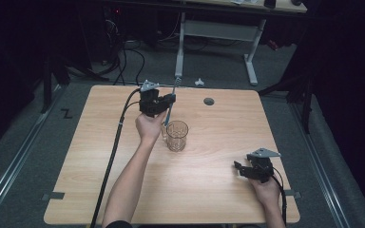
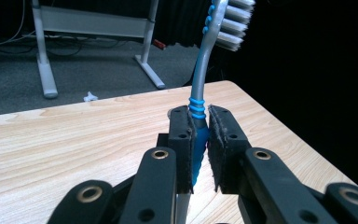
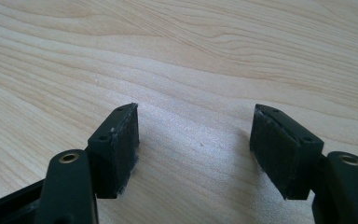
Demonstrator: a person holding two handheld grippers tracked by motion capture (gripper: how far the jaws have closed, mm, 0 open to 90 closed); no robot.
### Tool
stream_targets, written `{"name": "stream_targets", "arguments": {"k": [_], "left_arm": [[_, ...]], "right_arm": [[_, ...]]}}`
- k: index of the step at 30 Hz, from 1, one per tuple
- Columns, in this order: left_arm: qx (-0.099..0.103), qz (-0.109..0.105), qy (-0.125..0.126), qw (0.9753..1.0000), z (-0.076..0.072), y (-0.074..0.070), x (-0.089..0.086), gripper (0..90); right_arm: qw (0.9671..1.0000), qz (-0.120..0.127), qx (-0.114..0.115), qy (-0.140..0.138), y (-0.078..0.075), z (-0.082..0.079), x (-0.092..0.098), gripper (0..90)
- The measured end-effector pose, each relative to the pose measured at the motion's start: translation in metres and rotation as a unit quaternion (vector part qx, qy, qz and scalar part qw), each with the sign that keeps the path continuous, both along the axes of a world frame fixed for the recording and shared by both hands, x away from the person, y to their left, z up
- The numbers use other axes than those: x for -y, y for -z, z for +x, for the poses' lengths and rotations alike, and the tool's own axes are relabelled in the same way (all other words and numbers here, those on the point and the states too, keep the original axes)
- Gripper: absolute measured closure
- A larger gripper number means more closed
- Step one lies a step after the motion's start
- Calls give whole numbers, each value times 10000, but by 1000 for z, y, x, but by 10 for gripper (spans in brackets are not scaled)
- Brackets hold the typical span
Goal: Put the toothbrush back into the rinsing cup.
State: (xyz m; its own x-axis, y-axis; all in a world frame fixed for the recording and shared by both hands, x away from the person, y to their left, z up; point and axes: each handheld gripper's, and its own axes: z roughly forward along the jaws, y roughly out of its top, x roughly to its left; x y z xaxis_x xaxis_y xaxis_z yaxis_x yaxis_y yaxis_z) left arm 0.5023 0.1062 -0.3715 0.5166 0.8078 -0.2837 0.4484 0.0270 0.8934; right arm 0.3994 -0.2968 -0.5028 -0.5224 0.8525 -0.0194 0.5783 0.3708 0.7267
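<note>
Toothbrush handle clamped between left gripper jaws, bristles up.

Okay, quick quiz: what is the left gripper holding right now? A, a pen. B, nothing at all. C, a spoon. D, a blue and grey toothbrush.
D: in the left gripper view the left gripper is shut on the handle of a blue and grey toothbrush, bristles up, above the table beside the glass.
</note>
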Motion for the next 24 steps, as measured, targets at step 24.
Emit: {"name": "stream_targets", "arguments": {"k": [24], "left_arm": [[-103, 281, 173, 9994, 0, 5, 1, 798]], "right_arm": [[10000, 4, -1, 1, 0, 0, 0, 333]]}}
